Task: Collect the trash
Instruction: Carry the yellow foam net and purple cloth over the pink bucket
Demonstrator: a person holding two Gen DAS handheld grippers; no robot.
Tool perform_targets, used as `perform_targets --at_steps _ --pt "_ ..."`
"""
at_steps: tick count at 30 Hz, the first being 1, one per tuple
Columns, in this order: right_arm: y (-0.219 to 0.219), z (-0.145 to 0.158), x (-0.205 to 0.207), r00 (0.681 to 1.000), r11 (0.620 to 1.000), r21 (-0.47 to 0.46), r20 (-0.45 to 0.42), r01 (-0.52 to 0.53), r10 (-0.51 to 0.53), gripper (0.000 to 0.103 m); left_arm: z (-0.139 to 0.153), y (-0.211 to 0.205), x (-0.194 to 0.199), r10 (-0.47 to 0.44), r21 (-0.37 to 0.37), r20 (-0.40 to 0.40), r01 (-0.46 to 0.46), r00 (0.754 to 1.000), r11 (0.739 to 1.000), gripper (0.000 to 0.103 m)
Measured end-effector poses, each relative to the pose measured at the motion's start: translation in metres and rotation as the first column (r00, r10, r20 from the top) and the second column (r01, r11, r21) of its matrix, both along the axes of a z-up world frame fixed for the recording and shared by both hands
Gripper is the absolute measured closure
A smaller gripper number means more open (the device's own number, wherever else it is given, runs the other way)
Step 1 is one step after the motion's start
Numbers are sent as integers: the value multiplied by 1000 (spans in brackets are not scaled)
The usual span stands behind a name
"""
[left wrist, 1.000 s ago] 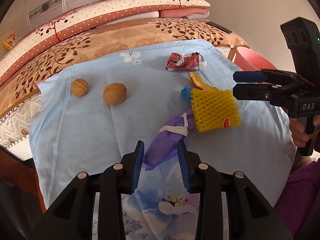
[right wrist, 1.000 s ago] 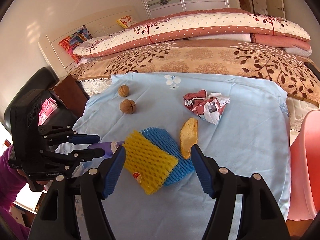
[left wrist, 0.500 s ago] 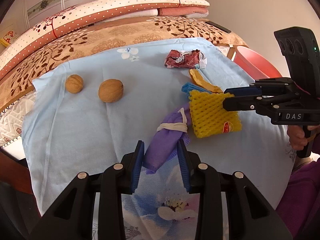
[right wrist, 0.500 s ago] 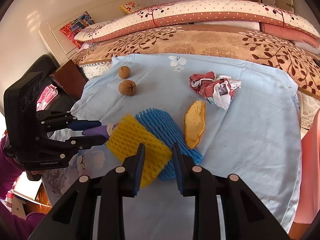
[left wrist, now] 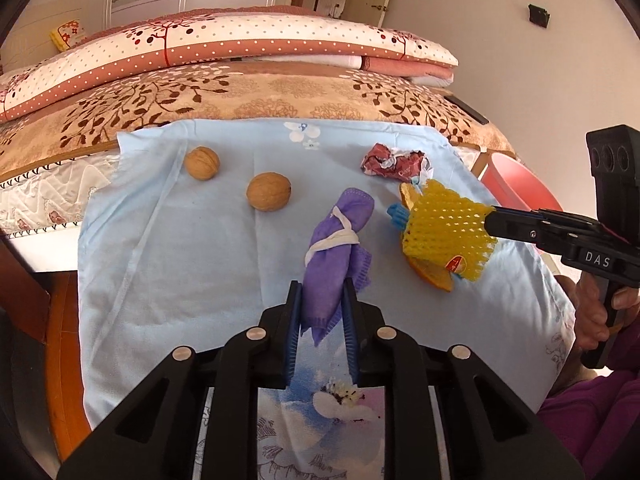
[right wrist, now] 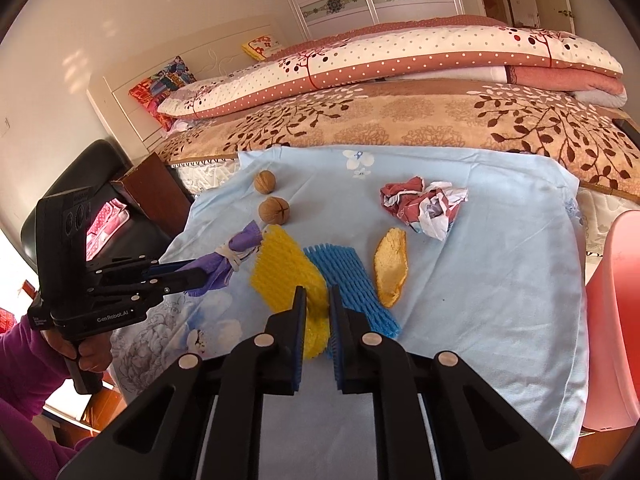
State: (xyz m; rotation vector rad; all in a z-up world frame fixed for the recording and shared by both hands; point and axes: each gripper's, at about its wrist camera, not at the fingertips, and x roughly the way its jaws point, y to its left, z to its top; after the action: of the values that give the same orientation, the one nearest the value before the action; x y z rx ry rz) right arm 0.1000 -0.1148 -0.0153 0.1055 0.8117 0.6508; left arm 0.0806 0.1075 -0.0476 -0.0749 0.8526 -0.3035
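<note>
My left gripper (left wrist: pixel 321 300) has its jaws closing, with its pads pressed on a purple cloth bundle (left wrist: pixel 340 248) tied with a white band, which is raised off the light blue cloth (left wrist: pixel 180 260). My right gripper (right wrist: pixel 317 304) is also closing, its pads on a corner of the yellow foam net (right wrist: pixel 288 272), tilted up off the blue foam net (right wrist: pixel 348 280). An orange peel (right wrist: pixel 390 268) lies to the right of the nets. Farther back is a crumpled red and white wrapper (right wrist: pixel 420 208). The left wrist view shows the right gripper (left wrist: pixel 490 220) holding the yellow net (left wrist: pixel 444 228).
Two walnuts (left wrist: pixel 202 163) (left wrist: pixel 268 197) lie at the back left of the cloth. A red bin (right wrist: pixel 612 320) stands off its right edge. Folded quilts on a bed (right wrist: pixel 400 120) rise behind. A dark chair (right wrist: pixel 96 184) and a wooden cabinet stand to the left.
Both grippers closed: the left on the purple bundle, the right on the yellow net. Each item has lifted off the cloth, and the yellow net has shifted away from the blue one.
</note>
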Motion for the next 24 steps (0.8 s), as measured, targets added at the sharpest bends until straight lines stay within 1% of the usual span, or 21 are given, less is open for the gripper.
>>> perform_targets --at_steps 5,9,14,16,24 --pt "-14 11 -4 997 998 7 38 62 -62 92 14 -9 -6 23 -39 39 -21 999 999 84" --pt "-26 15 -6 993 994 12 54 109 -109 92 25 -27 -6 6 -66 71 -2 997 998 84" --pt "-44 19 -8 982 985 18 66 174 -175 92 33 -51 -5 -13 -48 116 19 993 999 84" --pt "-52 19 -8 977 980 24 70 199 -200 92 34 -58 -4 -18 -54 122 25 992 998 84" --pt "-79 20 -9 953 957 39 88 289 -291 92 40 -83 7 -14 -116 128 29 992 993 84"
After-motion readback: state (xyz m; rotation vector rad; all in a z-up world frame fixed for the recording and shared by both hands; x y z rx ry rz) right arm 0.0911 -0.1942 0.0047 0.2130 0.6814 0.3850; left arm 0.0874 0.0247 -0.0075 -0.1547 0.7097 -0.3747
